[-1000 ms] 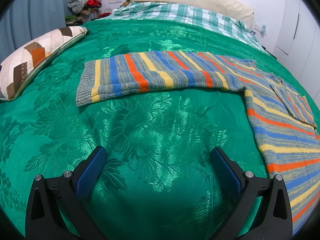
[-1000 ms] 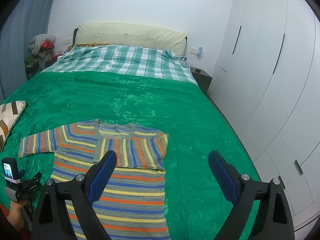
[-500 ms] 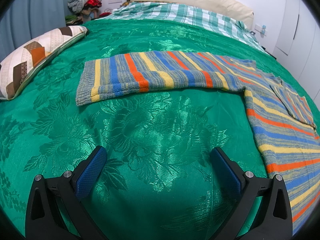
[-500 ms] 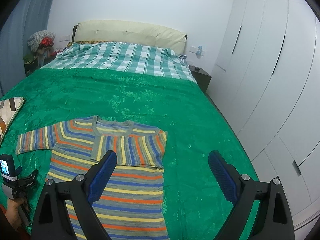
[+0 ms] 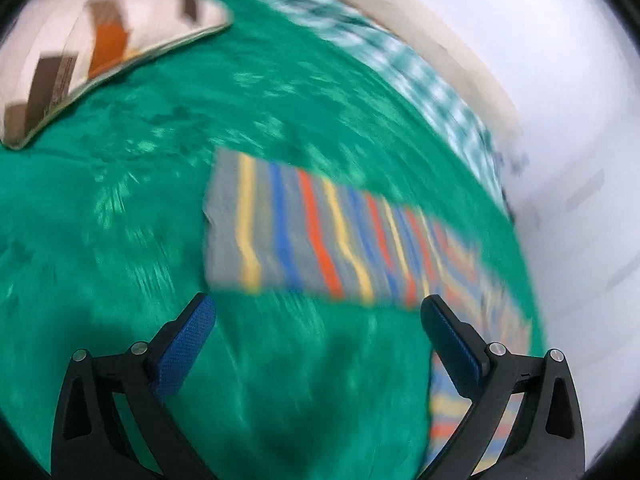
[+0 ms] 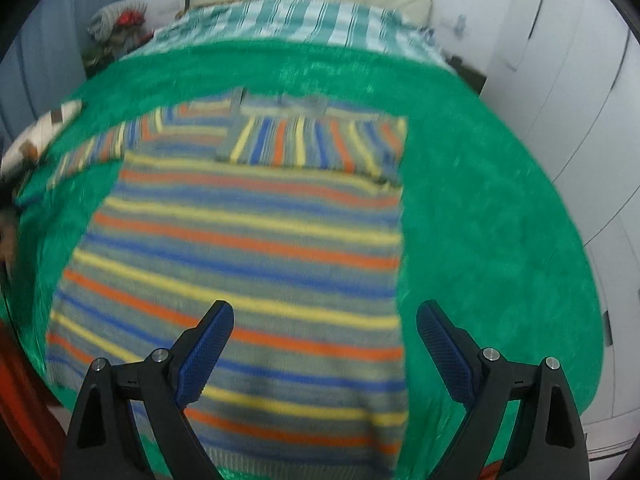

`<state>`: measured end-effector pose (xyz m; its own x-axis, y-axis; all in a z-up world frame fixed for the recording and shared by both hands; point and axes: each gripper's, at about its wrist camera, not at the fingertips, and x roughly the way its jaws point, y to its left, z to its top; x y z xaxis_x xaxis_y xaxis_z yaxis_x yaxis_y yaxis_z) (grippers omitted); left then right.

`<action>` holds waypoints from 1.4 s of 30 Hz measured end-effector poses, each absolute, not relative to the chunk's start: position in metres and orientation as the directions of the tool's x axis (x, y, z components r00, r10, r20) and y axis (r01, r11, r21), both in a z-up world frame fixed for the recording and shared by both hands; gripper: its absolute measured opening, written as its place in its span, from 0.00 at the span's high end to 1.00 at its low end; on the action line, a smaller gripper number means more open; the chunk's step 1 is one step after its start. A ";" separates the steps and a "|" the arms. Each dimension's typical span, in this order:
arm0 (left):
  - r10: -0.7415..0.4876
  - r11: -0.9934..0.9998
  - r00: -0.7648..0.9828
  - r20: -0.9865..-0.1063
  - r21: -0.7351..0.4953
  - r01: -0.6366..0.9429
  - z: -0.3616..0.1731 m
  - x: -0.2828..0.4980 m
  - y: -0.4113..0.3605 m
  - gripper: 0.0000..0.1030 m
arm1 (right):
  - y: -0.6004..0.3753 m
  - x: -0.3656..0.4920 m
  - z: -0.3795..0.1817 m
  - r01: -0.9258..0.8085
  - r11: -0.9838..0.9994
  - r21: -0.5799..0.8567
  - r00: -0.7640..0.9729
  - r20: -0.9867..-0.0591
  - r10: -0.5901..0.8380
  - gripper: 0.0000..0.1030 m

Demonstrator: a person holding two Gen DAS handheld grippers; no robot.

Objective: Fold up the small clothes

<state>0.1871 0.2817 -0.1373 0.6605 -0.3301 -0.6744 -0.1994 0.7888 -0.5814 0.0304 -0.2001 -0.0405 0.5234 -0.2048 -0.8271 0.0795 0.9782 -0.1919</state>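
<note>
Plainly both claws are empty and wide open. In the right wrist view the right claw [image 6: 325, 334] hangs over the lower half of the sweater [image 6: 248, 248], which lies flat on the green bed [image 6: 492, 240]; its left finger sits over the stripes and its right finger past the sweater's right edge, so that edge runs between the jaws. Beyond the claw, one sleeve [image 6: 316, 144] is already folded across the chest, just short of the collar. In the blurred left wrist view the left claw [image 5: 319, 316] points at bare bedspread, with the other sleeve [image 5: 304, 236] stretched out just ahead of it, its cuff toward the left finger. A pillow [image 5: 92, 40] lies farther off to the left.

I judge the sleeve-folding step half done. Next, the left claw should reach forward, pinch the cuff and carry it across the body.
</note>
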 end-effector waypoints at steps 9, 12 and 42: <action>-0.295 0.790 0.581 -0.758 -0.536 -0.298 -0.148 0.259 0.284 0.97 | -0.194 0.032 -0.045 0.050 0.983 -0.177 0.558 -0.811 -0.175 0.11; -0.253 0.842 0.634 -0.730 -0.490 -0.228 -0.111 0.267 0.265 0.98 | -0.196 0.030 -0.046 0.050 0.985 -0.167 0.563 -0.809 -0.166 0.11; -0.354 0.934 0.431 -0.830 -0.339 0.114 -0.120 0.336 0.011 0.45 | -0.269 0.017 -0.069 0.207 0.977 -0.043 0.546 -0.824 -0.152 0.11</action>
<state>0.3364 0.0106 -0.1204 0.4305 -0.3542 -0.8302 0.1142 0.9337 -0.3392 0.0167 -0.2691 -0.0693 0.5462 -0.1522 -0.8237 0.2073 0.9773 -0.0432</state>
